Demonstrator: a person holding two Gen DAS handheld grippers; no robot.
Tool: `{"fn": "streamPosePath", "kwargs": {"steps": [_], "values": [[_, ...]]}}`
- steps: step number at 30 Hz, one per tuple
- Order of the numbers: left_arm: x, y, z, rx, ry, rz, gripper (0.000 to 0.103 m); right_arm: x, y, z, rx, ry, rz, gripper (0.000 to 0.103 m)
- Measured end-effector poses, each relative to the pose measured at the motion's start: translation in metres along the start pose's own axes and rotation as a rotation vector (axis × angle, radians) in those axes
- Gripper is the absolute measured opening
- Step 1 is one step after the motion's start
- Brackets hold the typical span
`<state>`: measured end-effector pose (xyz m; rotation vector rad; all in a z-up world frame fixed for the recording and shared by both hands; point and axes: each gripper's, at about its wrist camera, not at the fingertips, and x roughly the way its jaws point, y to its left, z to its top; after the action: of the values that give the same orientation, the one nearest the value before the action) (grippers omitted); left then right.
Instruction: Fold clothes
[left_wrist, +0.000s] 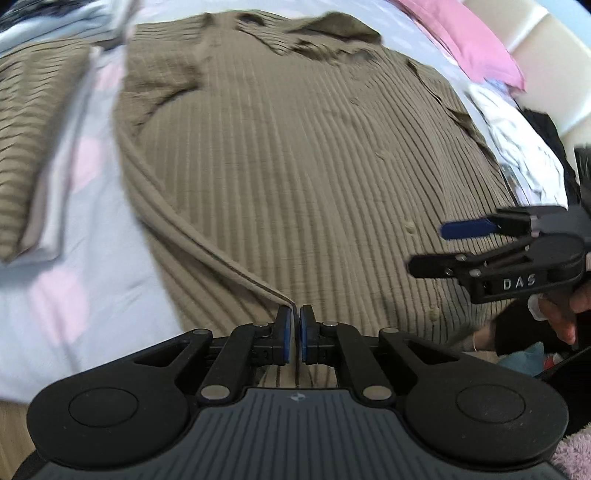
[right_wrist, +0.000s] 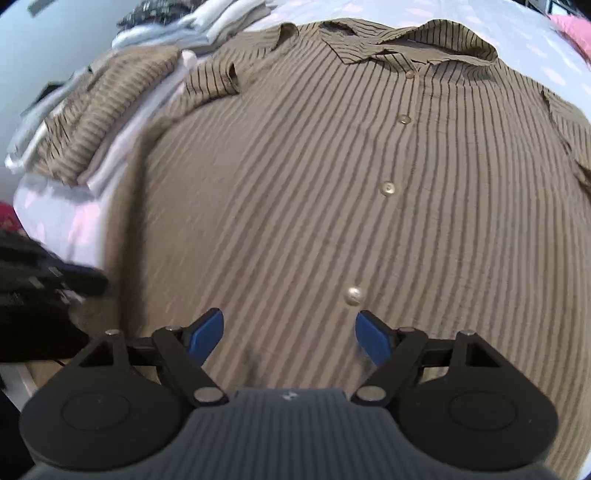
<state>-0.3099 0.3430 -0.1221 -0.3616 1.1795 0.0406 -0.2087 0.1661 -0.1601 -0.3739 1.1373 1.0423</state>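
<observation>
Pale pink-blotched bedsheet (left_wrist: 92, 236) under striped shirt (left_wrist: 295, 166); pink pillow (left_wrist: 480, 40), probably.

Olive striped button-up shirt (right_wrist: 314, 192) is lying spread front-up, buttoned, collar far; left hem corner is lifting off.

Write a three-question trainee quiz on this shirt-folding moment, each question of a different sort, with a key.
1. True or false: the left gripper is shut on the side edge of the olive-brown striped button-up shirt.
2. The right gripper has its jaws: A) open over the shirt, B) shut on a button, C) holding a pillow.
3. Fill in: the folded striped garment lies beside the shirt's ____.

Key: 1 true; 2 A; 3 sleeve.
</observation>
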Motion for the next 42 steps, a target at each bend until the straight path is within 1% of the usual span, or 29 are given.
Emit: {"fn": "streamPosePath", "kwargs": {"steps": [2, 4, 6, 8, 10, 11, 12, 13, 16, 18, 20, 21, 23, 24, 25, 27, 29, 31, 33, 34, 38, 40, 41, 42], "values": [[0.015, -0.005, -0.003, 0.014, 0.025, -0.001, 0.003, 0.001, 0.005, 0.004, 0.029, -0.011, 0.040, 0.076], [0.020, -0.010, -0.006, 0.015, 0.048, -0.002, 0.003, 0.004, 0.011, 0.007, 0.051, -0.012, 0.088, 0.068], [0.024, -0.004, -0.011, 0.001, 0.060, 0.003, 0.004, 0.010, 0.023, 0.009, 0.041, -0.003, 0.130, 0.064], [0.024, 0.000, -0.016, -0.023, 0.068, 0.002, 0.004, 0.016, 0.035, 0.009, 0.023, 0.005, 0.155, 0.063], [0.025, 0.000, -0.021, -0.020, 0.078, -0.008, 0.010, 0.023, 0.044, 0.010, 0.019, 0.019, 0.173, 0.058], [0.025, -0.001, -0.024, -0.014, 0.082, -0.012, 0.015, 0.026, 0.049, 0.010, 0.017, 0.026, 0.182, 0.057], [0.026, -0.001, -0.026, -0.005, 0.088, -0.019, 0.017, 0.030, 0.052, 0.011, 0.020, 0.032, 0.188, 0.057], [0.027, -0.003, -0.028, 0.014, 0.100, -0.031, 0.017, 0.034, 0.055, 0.011, 0.023, 0.036, 0.194, 0.057], [0.027, -0.004, -0.034, 0.025, 0.124, -0.062, 0.017, 0.046, 0.065, 0.009, 0.027, 0.058, 0.213, 0.057], [0.028, -0.003, -0.038, 0.026, 0.141, -0.060, 0.017, 0.052, 0.071, 0.007, 0.023, 0.075, 0.225, 0.057], [0.030, -0.003, -0.041, 0.032, 0.157, -0.050, 0.017, 0.057, 0.075, 0.003, 0.003, 0.089, 0.213, 0.057], [0.031, -0.003, -0.043, 0.036, 0.163, -0.048, 0.017, 0.060, 0.078, 0.001, -0.007, 0.096, 0.207, 0.056], [0.032, -0.003, -0.047, 0.047, 0.182, -0.058, 0.017, 0.065, 0.080, -0.002, -0.027, 0.106, 0.198, 0.031], [0.032, -0.004, -0.049, 0.053, 0.194, -0.065, 0.018, 0.066, 0.080, -0.004, -0.037, 0.111, 0.197, 0.013], [0.031, -0.004, -0.052, 0.060, 0.211, -0.067, 0.018, 0.067, 0.080, -0.005, -0.043, 0.112, 0.190, 0.012], [0.025, -0.006, -0.058, 0.076, 0.212, -0.036, 0.020, 0.066, 0.078, -0.006, -0.051, 0.107, 0.178, 0.012], [0.012, -0.008, -0.061, 0.105, 0.160, 0.027, 0.021, 0.066, 0.075, -0.006, -0.044, 0.106, 0.169, 0.012], [0.000, -0.008, -0.063, 0.128, 0.096, 0.086, 0.027, 0.066, 0.071, -0.007, -0.028, 0.112, 0.170, 0.012], [-0.003, -0.010, -0.065, 0.146, 0.074, 0.140, 0.033, 0.066, 0.068, -0.009, -0.016, 0.121, 0.169, 0.012], [-0.004, -0.011, -0.066, 0.157, 0.068, 0.163, 0.033, 0.066, 0.067, -0.010, -0.016, 0.122, 0.169, 0.012], [0.014, -0.022, -0.074, 0.272, 0.120, 0.188, 0.033, 0.064, 0.069, -0.009, -0.025, 0.119, 0.166, 0.012], [0.025, -0.026, -0.077, 0.307, 0.143, 0.219, 0.017, 0.063, 0.068, -0.009, -0.025, 0.117, 0.166, 0.012], [0.029, -0.026, -0.078, 0.311, 0.159, 0.219, 0.008, 0.063, 0.068, -0.010, -0.024, 0.117, 0.167, 0.012], [0.031, -0.027, -0.078, 0.315, 0.171, 0.215, 0.008, 0.063, 0.068, -0.010, -0.022, 0.118, 0.166, 0.012]]}}
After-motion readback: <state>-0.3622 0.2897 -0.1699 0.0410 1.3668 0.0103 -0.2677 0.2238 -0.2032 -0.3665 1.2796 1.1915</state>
